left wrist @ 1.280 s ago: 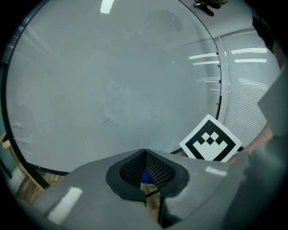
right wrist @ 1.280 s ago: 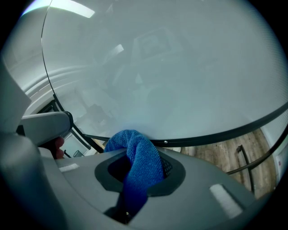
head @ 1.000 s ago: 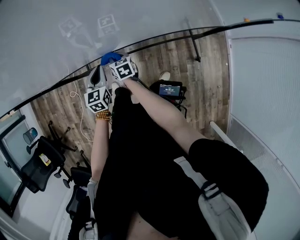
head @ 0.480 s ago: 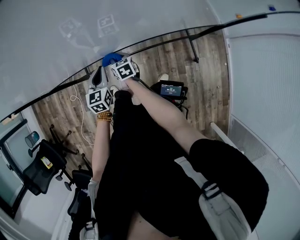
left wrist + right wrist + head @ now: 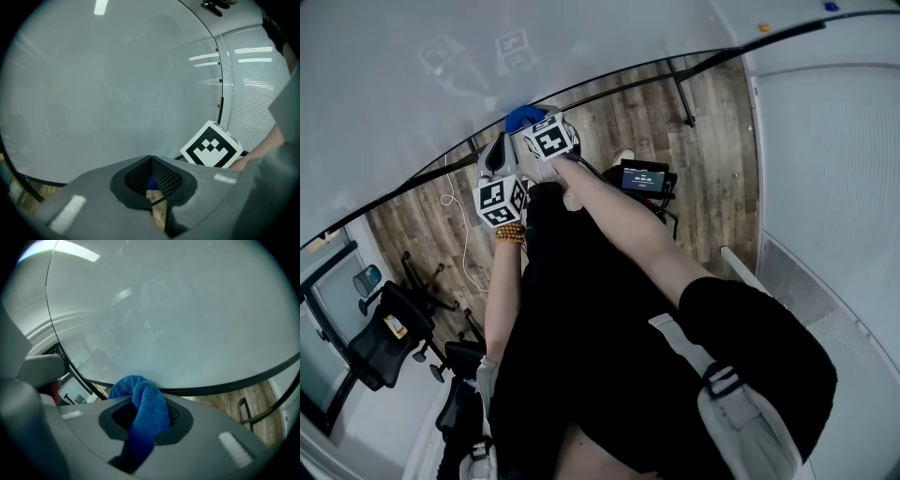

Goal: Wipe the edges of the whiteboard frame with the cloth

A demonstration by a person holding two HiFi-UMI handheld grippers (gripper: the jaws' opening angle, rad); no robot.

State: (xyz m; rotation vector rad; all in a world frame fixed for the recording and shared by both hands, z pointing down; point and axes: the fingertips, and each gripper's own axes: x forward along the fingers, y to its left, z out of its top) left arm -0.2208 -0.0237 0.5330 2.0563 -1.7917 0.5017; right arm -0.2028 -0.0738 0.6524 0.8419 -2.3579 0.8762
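One cloth (image 5: 139,389) in right gripper (image 5: 146,414); seemingly touching frame edge (image 5: 212,388).

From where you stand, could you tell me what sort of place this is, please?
Most likely an office or meeting room: a large whiteboard, black swivel chairs on wood flooring, and slatted blinds alongside.

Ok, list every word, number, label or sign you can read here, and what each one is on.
None can be read.
Small screen on the wood floor: pale characters, too small to read.
Yellow tag on the black chair: too small to read.
Marker cubes: black-and-white patterns, no letters.
Blue cloth: no print shows.
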